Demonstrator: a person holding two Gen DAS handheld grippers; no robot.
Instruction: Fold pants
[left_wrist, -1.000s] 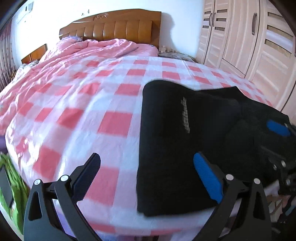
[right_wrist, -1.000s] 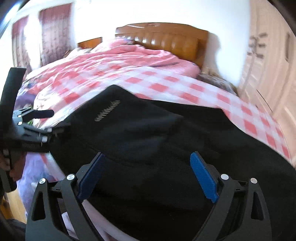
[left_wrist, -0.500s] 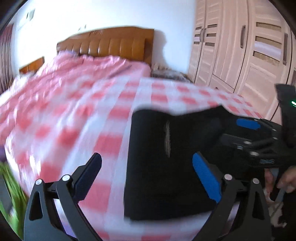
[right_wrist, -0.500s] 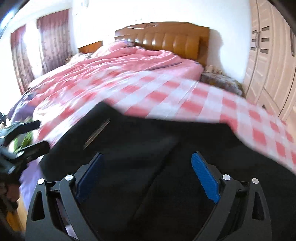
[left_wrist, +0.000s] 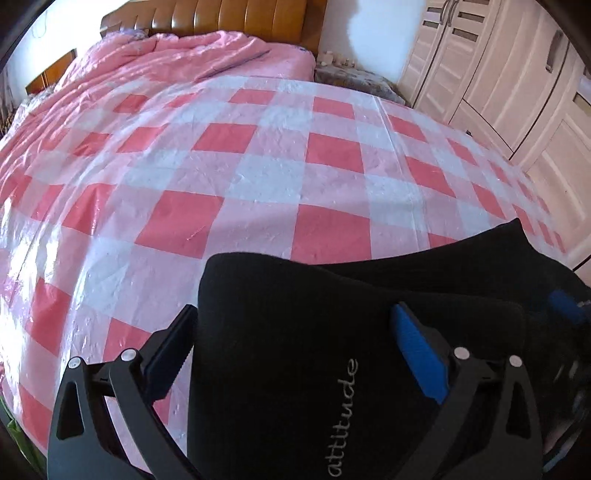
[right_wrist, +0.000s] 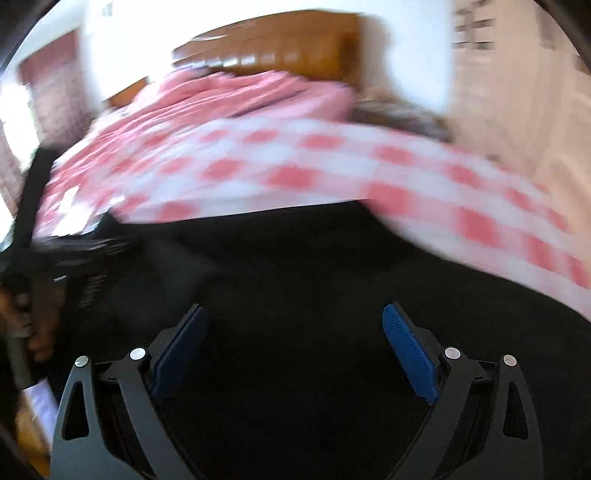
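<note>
Bedroom setting: bed (left_wrist: 258, 177) w/ pink-and-white checked cover, wooden headboard (left_wrist: 236, 18) at far end, pale wardrobe (left_wrist: 509, 81) along the side. Black pants (left_wrist: 295, 350) lie at the near edge of the bed, already doubled into a thick slab, "attitude" lettering facing up. My left gripper (left_wrist: 291, 354) sits over the slab's near-left corner, jaws spread wide, nothing gripped; the left finger is off the cloth, over the cover, the blue-padded right one over the fabric. My right gripper (right_wrist: 295, 347) hangs above the black cloth, jaws likewise wide apart and empty; that view is heavily blurred, so I can't tell the fold lines there. Risks as I judge them: closing the left jaws here may catch only the top layer, or pinch the slick cover along w/ it, and the stack would peel apart on the lift. W/ the slab so near the bed edge, an uneven pull could drag it off.
</note>
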